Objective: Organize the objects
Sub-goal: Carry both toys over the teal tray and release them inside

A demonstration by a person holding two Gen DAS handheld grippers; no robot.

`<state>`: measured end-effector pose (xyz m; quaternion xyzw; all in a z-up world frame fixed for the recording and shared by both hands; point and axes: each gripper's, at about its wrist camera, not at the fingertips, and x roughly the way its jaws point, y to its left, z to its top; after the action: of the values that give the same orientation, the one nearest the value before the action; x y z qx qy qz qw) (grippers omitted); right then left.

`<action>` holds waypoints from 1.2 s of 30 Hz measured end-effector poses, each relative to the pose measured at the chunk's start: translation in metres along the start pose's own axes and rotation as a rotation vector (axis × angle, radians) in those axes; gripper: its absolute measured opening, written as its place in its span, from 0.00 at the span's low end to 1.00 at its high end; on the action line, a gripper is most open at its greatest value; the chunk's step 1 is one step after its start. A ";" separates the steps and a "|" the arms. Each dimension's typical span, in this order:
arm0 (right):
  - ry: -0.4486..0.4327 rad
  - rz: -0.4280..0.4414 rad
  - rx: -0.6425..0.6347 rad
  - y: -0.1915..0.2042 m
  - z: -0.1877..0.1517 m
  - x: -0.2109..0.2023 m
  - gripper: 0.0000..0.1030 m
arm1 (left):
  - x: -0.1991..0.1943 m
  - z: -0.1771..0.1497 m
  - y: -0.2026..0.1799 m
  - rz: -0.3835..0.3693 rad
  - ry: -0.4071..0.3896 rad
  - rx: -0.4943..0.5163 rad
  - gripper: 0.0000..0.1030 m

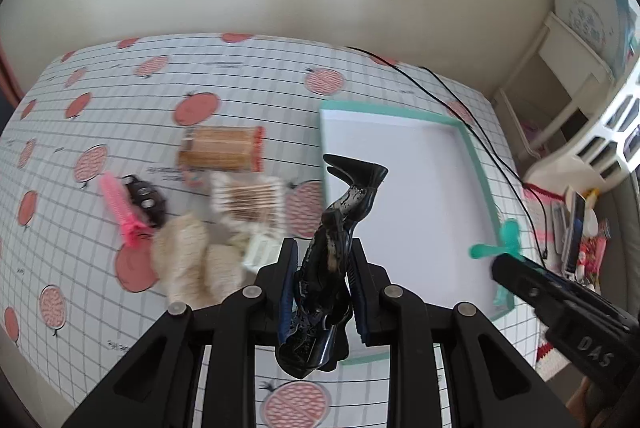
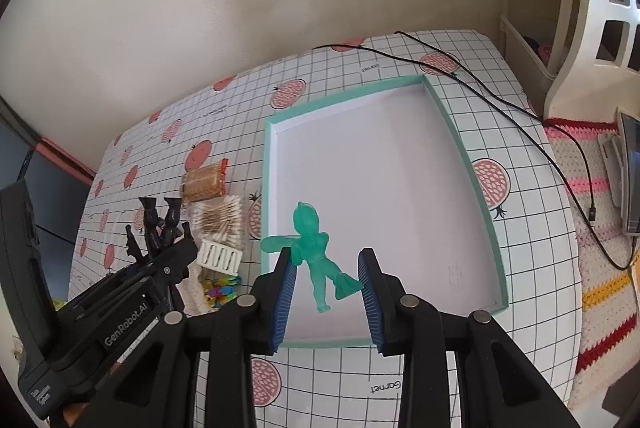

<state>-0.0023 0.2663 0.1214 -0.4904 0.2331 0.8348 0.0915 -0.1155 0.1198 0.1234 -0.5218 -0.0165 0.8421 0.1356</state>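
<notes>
The left gripper (image 1: 324, 268) is clamped on a glossy black figure (image 1: 336, 244), held above the near-left edge of the mint-rimmed tray (image 2: 476, 163). The right gripper (image 2: 326, 292) stands wide, with a translucent green figure (image 2: 314, 248) between its pads, over the tray's white floor; whether the toy touches either pad or lies free cannot be told. To do this step well, each toy is best lowered close to the tray floor before release, well apart from the other. On the surface left of the tray lie cotton swabs (image 2: 218, 218), a toothpick pack (image 2: 204, 179) and a pink clip (image 1: 120, 205); motion blur obscures the fluffy item beside them.
</notes>
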 end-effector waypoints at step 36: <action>0.022 -0.145 0.026 -0.060 0.063 0.089 0.39 | 0.110 0.041 -0.045 -0.029 0.071 0.000 0.30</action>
<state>-0.0729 0.3420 0.0522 -0.5138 0.2088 0.8175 0.1555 -0.1882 0.1951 0.0534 -0.5512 -0.0192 0.8209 0.1483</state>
